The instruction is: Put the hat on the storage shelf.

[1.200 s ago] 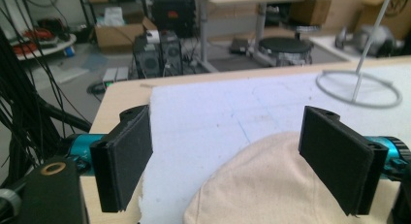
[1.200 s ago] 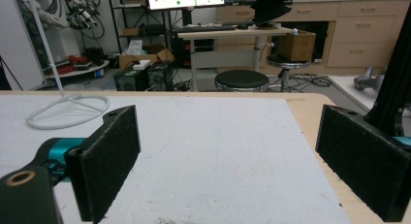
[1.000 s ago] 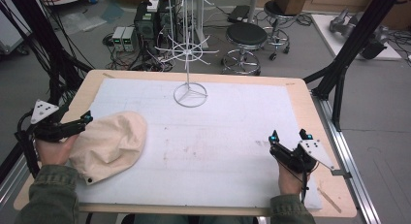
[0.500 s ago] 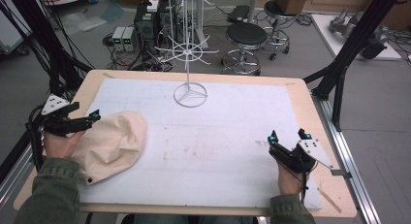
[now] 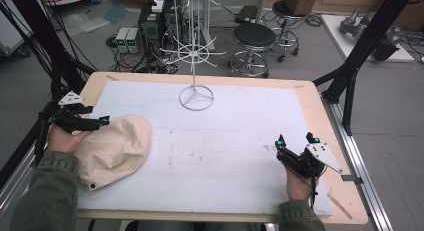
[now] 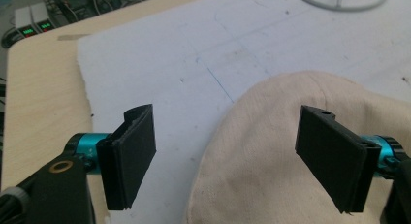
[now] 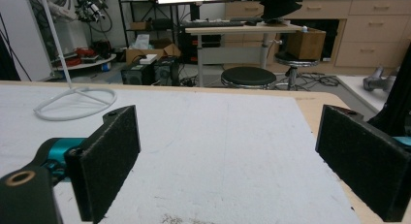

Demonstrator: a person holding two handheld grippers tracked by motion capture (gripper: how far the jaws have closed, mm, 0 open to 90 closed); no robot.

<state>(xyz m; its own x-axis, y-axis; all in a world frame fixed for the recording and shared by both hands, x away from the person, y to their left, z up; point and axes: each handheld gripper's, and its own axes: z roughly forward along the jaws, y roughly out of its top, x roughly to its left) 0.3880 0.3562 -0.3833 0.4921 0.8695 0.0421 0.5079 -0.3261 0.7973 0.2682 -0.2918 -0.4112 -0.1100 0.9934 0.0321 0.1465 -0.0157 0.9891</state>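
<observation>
Your left gripper [image 5: 97, 122] is spread wide, straddling the near edge of the cream cloth cap [image 5: 117, 148], set up for a pinch. Your right gripper [image 5: 296, 139], also spread and holding nothing, is parked well apart from it on the worktop [image 5: 225, 146], the wire stand [image 5: 195, 51] far ahead.

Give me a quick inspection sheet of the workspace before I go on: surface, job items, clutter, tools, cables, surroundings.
Surface: wooden table with a white mat, faintly scuffed.
Job's things: cream cloth cap lying at the mat's left edge; white wire rack standing at the far middle.
Clutter: nothing seen on the mat.
Tools: left tool open, jaws over the cap's edge; right tool open, holding nothing, near the right edge.
Cables: tangle on the floor beyond the table.
Surroundings: black stool, electronics boxes, black frame struts.
</observation>
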